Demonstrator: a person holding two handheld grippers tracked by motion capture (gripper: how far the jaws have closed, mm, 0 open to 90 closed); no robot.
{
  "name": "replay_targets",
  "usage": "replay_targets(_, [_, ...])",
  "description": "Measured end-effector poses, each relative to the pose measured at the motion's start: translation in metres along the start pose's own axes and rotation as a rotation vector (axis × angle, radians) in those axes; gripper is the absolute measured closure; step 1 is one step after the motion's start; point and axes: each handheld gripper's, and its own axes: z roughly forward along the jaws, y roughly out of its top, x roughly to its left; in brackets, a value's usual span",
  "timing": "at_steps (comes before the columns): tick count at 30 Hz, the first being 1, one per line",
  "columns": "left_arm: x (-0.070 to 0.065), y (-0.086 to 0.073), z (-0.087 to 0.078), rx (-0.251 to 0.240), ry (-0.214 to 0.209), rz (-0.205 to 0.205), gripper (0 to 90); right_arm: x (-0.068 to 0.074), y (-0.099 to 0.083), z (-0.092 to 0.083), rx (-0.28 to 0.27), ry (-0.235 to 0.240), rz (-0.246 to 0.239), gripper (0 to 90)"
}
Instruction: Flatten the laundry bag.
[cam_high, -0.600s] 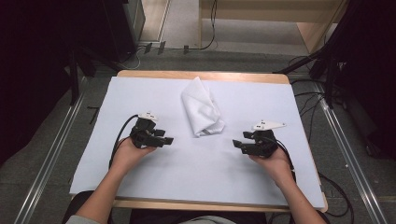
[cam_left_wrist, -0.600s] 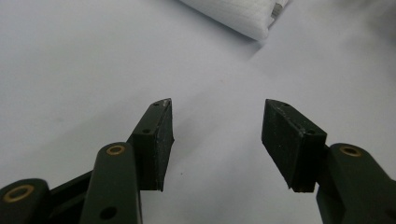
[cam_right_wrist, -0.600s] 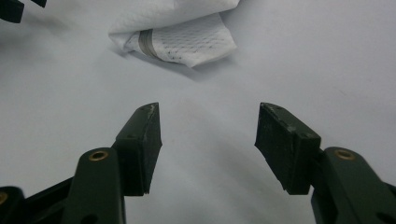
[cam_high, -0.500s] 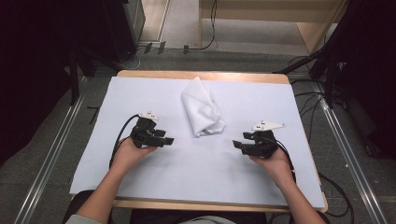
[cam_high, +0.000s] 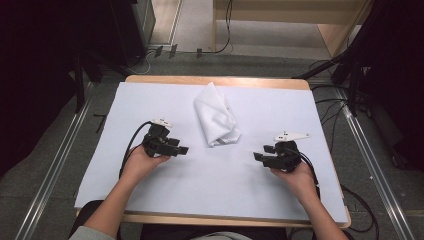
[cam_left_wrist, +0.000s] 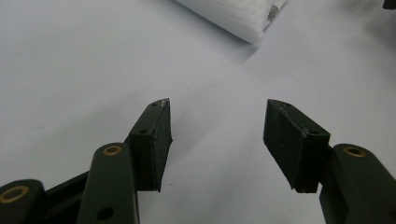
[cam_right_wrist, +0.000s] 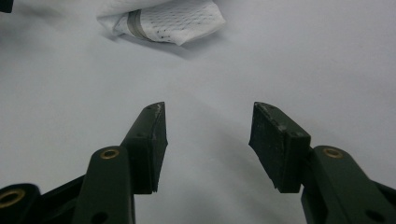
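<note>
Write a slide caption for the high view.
Two open hand-held grippers, left and right, rest either side of a folded white cloth on a white-covered table.

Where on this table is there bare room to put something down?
Nearly everywhere. The white sheet lies bare between the left gripper and right gripper, along the near edge, and in both far corners. Only the middle far part holds the folded white cloth.

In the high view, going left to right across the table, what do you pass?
left gripper → white folded cloth → right gripper, all over the table's white sheet.
</note>
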Motion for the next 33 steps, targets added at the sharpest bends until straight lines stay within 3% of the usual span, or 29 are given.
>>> replay_targets(13, [0.0013,-0.0002,0.0004,0.006,0.003,0.006,42.6,-0.0022,-0.0006,-0.0021,0.013,-0.003,0.058,47.5])
replay_targets(33, [0.0027,-0.001,0.0011,0.018,0.006,0.006,42.1,-0.0002,0.0001,-0.0031,0.01,-0.015,0.032,47.2])
